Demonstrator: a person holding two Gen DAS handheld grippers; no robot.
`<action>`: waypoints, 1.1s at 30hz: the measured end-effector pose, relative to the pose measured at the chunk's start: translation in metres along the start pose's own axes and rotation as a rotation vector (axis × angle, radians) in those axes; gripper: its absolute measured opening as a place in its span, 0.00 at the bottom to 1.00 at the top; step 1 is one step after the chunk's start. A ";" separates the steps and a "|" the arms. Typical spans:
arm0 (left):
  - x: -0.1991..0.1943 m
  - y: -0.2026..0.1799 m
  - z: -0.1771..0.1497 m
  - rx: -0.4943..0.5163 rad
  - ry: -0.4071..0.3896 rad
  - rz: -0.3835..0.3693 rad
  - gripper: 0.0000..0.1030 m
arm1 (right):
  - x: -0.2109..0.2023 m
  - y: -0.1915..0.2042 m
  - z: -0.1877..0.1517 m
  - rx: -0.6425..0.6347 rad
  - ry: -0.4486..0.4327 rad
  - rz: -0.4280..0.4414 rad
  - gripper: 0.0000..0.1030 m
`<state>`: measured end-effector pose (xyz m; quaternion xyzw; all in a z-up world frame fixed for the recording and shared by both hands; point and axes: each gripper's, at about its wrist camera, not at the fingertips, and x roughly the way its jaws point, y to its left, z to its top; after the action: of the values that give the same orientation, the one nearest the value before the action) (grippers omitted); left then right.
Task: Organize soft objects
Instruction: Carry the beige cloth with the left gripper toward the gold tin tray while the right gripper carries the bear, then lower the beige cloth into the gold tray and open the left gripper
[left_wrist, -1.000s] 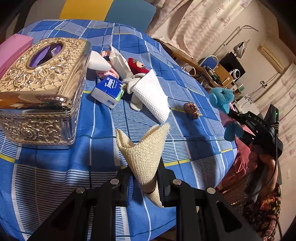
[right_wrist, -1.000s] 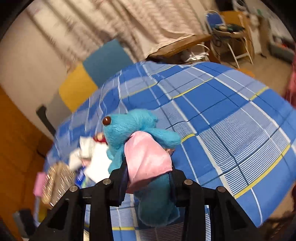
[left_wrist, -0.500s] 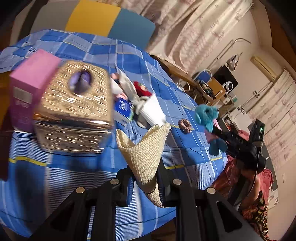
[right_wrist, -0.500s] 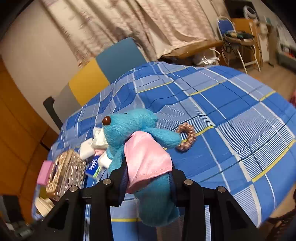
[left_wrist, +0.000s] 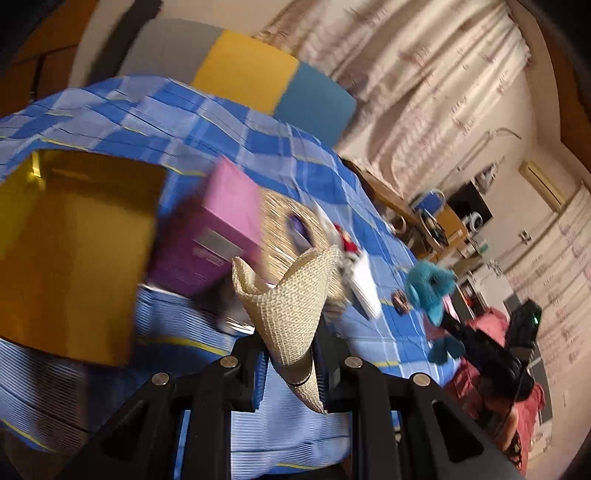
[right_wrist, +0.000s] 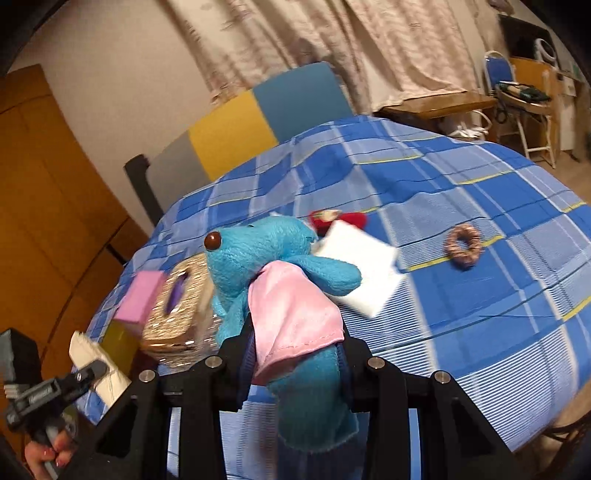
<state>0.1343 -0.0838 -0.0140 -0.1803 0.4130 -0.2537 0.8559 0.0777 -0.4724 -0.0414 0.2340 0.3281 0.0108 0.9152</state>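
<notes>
My left gripper (left_wrist: 291, 347) is shut on a beige woven cloth (left_wrist: 291, 314) that stands up as a cone between its fingers. An open yellow box (left_wrist: 74, 251) sits on the table to the left of it. My right gripper (right_wrist: 295, 354) is shut on a blue plush toy (right_wrist: 258, 254) with a pink cape (right_wrist: 295, 317), held above the blue checked tablecloth (right_wrist: 480, 332). In the left wrist view, the blue plush toy (left_wrist: 430, 286) hangs at the right. The right wrist view shows the left gripper (right_wrist: 88, 369) with the beige cloth (right_wrist: 92, 354) at the lower left.
A pink box (left_wrist: 225, 236) and a gold tissue box (right_wrist: 177, 306) stand beside the yellow box (right_wrist: 118, 343). A white cloth (right_wrist: 362, 273), a red soft item (right_wrist: 332, 218) and a brown ring (right_wrist: 463, 243) lie mid-table. A grey, yellow and blue chair (right_wrist: 258, 114) stands behind.
Both grippers have swung left and risen a little with their loads. The yellow box has come into the left wrist view, and the tissue box has slid right behind the cloth.
</notes>
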 end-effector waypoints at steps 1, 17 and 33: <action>-0.005 0.008 0.004 -0.008 -0.012 0.012 0.20 | 0.000 0.007 -0.001 -0.004 0.000 0.009 0.37; -0.002 0.187 0.107 -0.166 0.004 0.307 0.20 | -0.021 0.100 -0.011 -0.060 -0.040 0.070 0.37; 0.041 0.267 0.160 -0.198 0.122 0.529 0.43 | 0.004 0.189 -0.020 -0.159 0.032 0.182 0.37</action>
<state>0.3594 0.1233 -0.0826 -0.1334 0.5192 0.0094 0.8441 0.0941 -0.2951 0.0249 0.1893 0.3180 0.1235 0.9207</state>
